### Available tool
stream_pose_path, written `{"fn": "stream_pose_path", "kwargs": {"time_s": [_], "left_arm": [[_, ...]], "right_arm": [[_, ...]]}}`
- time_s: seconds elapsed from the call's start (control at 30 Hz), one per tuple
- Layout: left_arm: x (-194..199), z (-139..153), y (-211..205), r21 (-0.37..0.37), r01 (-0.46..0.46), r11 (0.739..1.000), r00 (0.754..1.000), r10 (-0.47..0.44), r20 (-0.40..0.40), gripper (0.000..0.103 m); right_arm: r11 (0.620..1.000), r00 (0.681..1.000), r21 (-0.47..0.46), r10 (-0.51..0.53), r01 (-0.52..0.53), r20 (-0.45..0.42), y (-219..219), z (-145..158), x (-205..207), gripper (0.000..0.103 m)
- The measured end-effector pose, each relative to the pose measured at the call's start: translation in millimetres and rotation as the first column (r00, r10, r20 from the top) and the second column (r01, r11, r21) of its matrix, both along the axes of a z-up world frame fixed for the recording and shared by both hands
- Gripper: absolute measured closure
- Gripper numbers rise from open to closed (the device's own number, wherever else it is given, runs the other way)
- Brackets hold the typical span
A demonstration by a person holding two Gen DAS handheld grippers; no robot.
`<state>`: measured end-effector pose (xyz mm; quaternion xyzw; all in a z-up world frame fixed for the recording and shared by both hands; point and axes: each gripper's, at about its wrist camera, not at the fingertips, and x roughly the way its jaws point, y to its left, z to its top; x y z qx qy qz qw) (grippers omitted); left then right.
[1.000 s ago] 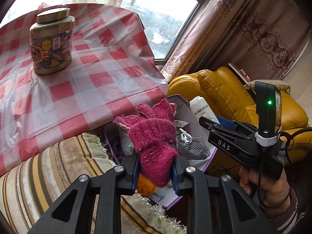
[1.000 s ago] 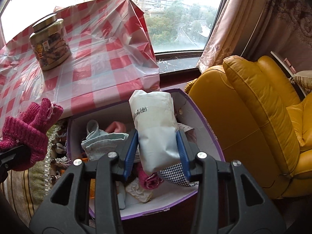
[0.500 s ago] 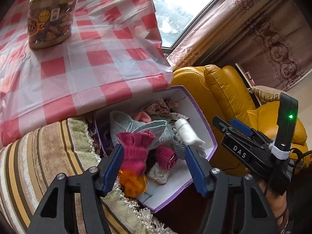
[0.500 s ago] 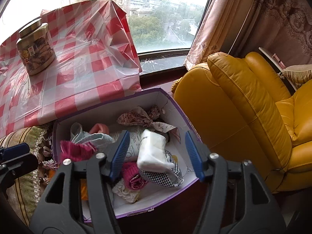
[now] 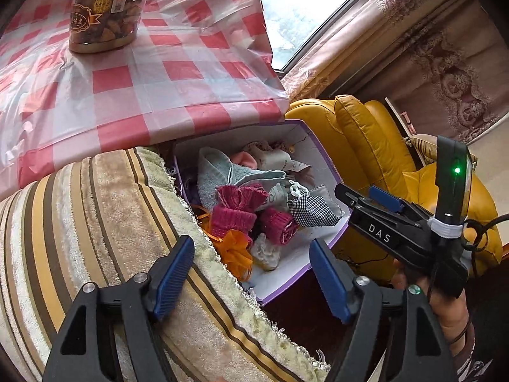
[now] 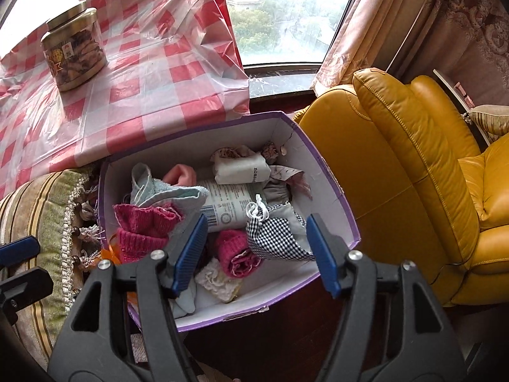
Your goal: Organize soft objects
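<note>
Since the earlier frames both tongs had let go. The left tongs (image 5: 251,267), which had gripped the pink glove (image 5: 233,211) a second before, stood wide open with nothing between the blue pads (image 5: 173,275); the glove lay inside the box (image 5: 313,146), ahead of and above the tips. The right tongs (image 6: 256,254), which had clamped the white packet (image 6: 227,205), were likewise spread wide and empty; the packet lay flat in the box just beyond the tips, beside a second white roll (image 6: 240,168) farther in.

Also in the box: a pale blue towel (image 6: 165,191) ahead-left of the right tongs, a checked pouch (image 6: 273,235) just past its right pad, a rolled pink knit (image 6: 237,251) between the pads as seen, and a cream lace piece (image 6: 216,281) nearest the tips. An orange ribbon (image 5: 235,248) sat at the box's near left corner.

Edges: the box's purple rim (image 6: 334,187) ran close along the yellow armchair (image 6: 413,165) to the right of the right tongs. To the left, a striped cushion (image 5: 95,222) pressed against the box wall and lay directly under the left tongs' left finger. Beyond the box stood the checked tablecloth (image 6: 152,73) with a jar (image 6: 74,52), its hanging edge overlapping the far rim. The right tongs appeared right of the left tongs' view, well apart from the left one. Open room lay above the box's mouth.
</note>
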<state>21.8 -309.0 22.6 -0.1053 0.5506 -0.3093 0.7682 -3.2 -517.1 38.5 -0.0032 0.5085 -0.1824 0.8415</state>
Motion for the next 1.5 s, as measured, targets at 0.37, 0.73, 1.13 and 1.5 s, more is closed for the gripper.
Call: {"fn": "stream_pose_path", "kwargs": {"time_s": [0.37,0.73,1.13,1.5], "left_arm": [[1.1,-0.2,-6.7,-0.004,-0.002,1.000,1.000,0.002,-0.007,0.014],[1.3,-2.6,-8.5,-0.002,0.003,1.000,1.000,-0.003,-0.005,0.012],[1.3,-2.7,-8.1,-0.003,0.004,1.000,1.000,-0.004,-0.005,0.012],[4.5,-3.6,-9.3,-0.013,0.005,1.000,1.000,-0.005,-0.014,0.009]], "right_arm": [[1.000,1.000,-0.006,-0.001,0.001,-0.007,-1.2,-0.4,0.3,0.035],[1.000,1.000,-0.004,-0.001,0.001,-0.008,-1.5,-0.8,-0.2,0.035],[1.000,1.000,-0.006,0.000,0.000,-0.009,-0.8,-1.2,-0.4,0.034],[1.000,1.000,-0.006,0.001,-0.001,-0.009,-1.0,-1.7,-0.4,0.033]]}}
